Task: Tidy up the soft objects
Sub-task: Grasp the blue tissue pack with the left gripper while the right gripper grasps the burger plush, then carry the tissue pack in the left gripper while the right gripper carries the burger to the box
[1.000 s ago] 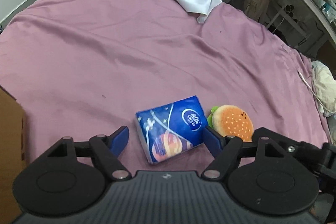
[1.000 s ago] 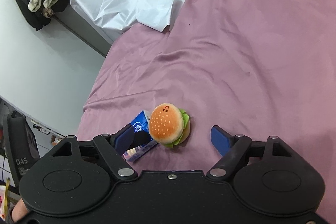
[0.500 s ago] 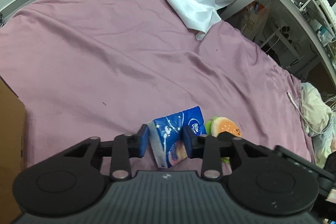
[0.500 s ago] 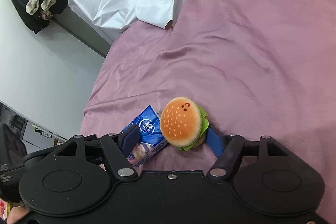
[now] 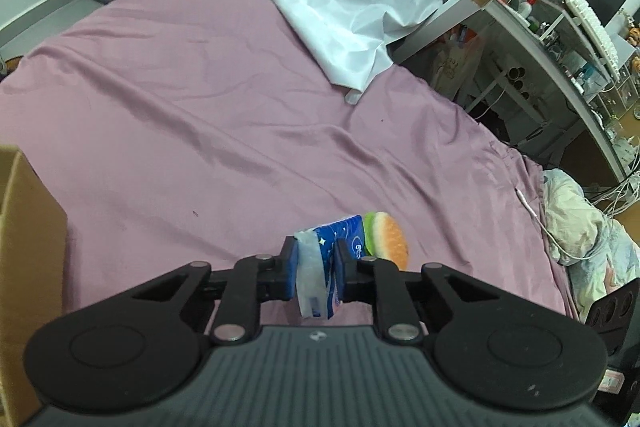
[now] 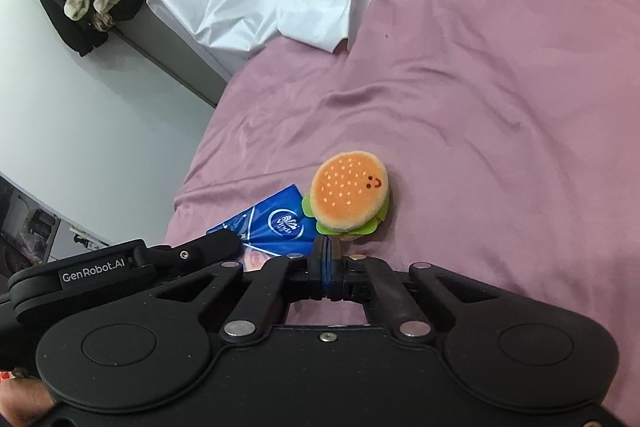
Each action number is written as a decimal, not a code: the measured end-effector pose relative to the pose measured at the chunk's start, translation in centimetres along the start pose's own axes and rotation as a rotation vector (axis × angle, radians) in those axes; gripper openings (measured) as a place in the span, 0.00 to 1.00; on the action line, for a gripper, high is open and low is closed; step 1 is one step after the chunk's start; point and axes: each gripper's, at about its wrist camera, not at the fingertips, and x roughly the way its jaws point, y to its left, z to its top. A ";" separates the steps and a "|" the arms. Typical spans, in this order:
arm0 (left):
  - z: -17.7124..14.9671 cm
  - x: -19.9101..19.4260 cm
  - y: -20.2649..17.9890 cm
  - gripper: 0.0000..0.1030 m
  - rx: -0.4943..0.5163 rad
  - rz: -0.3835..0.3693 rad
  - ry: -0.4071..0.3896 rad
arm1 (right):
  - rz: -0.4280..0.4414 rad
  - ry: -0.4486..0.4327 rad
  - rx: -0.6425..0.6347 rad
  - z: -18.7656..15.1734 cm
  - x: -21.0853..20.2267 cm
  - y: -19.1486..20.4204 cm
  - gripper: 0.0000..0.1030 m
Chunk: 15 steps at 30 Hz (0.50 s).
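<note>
My left gripper (image 5: 316, 251) is shut on a blue tissue pack (image 5: 348, 231), which is pinched thin between the pads and lifted a little off the purple bedsheet (image 5: 200, 107). Just right of the pack, an orange burger plush (image 5: 390, 239) stands tilted on its edge. In the right wrist view my right gripper (image 6: 326, 247) has its jaws pressed together on the lower rim of the burger plush (image 6: 348, 195), whose bun faces the camera. The tissue pack (image 6: 280, 227) lies left of it, with the left gripper's black body (image 6: 120, 263) reaching in.
A crumpled white sheet (image 5: 340, 7) lies at the far end of the bed. A cardboard box (image 5: 24, 247) stands at the left edge. A cluttered desk (image 5: 540, 39) and heaped bedding (image 5: 580, 227) flank the right side. A dark jacket (image 6: 80, 7) hangs on the wall.
Both grippers have shut: the left on the tissue pack, the right on the burger's edge. The left gripper rose with the pack, and the burger tipped up onto its edge.
</note>
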 end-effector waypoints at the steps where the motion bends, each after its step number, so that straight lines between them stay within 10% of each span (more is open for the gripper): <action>1: 0.0 -0.3 0.0 0.17 0.003 0.001 -0.006 | 0.000 -0.006 -0.002 0.0 -0.3 0.1 0.00; 15: -0.1 -5.6 0.6 0.17 0.012 0.000 -0.089 | 0.025 -0.057 -0.057 -0.7 -3.3 3.1 0.00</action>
